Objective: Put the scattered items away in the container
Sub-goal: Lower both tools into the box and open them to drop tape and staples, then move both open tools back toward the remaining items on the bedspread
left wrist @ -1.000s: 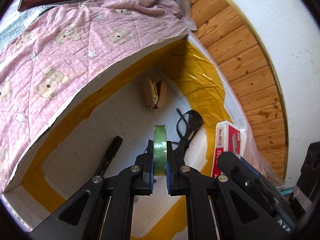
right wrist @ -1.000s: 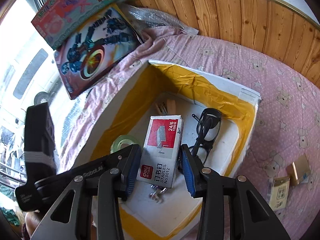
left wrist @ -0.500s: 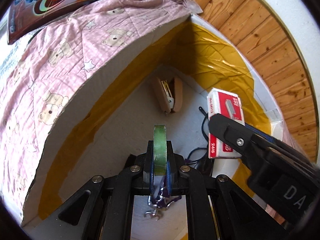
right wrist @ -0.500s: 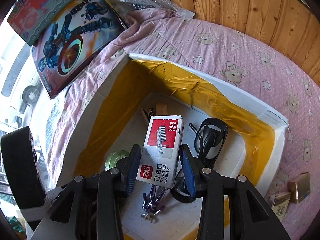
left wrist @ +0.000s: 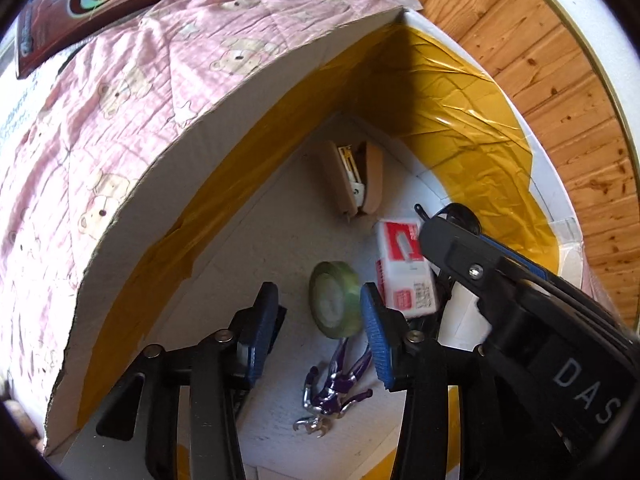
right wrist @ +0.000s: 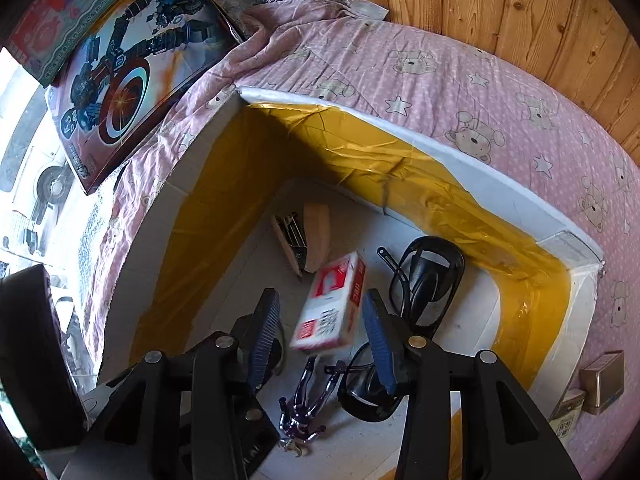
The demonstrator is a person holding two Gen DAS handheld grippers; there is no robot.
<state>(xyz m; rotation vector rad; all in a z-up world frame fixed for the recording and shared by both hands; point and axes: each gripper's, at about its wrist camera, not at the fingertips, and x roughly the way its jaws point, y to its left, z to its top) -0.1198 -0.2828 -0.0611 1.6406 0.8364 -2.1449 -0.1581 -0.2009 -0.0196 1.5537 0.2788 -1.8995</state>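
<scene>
Both grippers are hanging over the white foam box (right wrist: 472, 160), lined with yellow tape, that is serving as the container.

Left gripper (left wrist: 320, 320): jaws have just been opening and are now standing wide. The roll of green tape (left wrist: 334, 300) is sitting between them, nearer the right pad, gripped by neither, tilted over the box floor.

Right gripper (right wrist: 320, 332): jaws also just opening, now wide. The red-and-white staples box (right wrist: 332, 304) is hanging tilted and blurred between the pads (looks like it is dropping free), with a gap on each side.

Already lying in the box, read off the right wrist view: a beige stapler (right wrist: 308, 240) at 12 o'clock of the staples box, dark glasses (right wrist: 424, 280) at 3 o'clock, a purple-and-chrome metal tool (right wrist: 308, 404) at 6 o'clock.

Progress, as a judgement: well along, five items in or going in. Still lying outside on the pink bear-print quilt (right wrist: 460, 92), at 4 o'clock of the box: two small boxes, one gold (right wrist: 602, 380), one pale and printed (right wrist: 566, 416). Those are likely next.
</scene>
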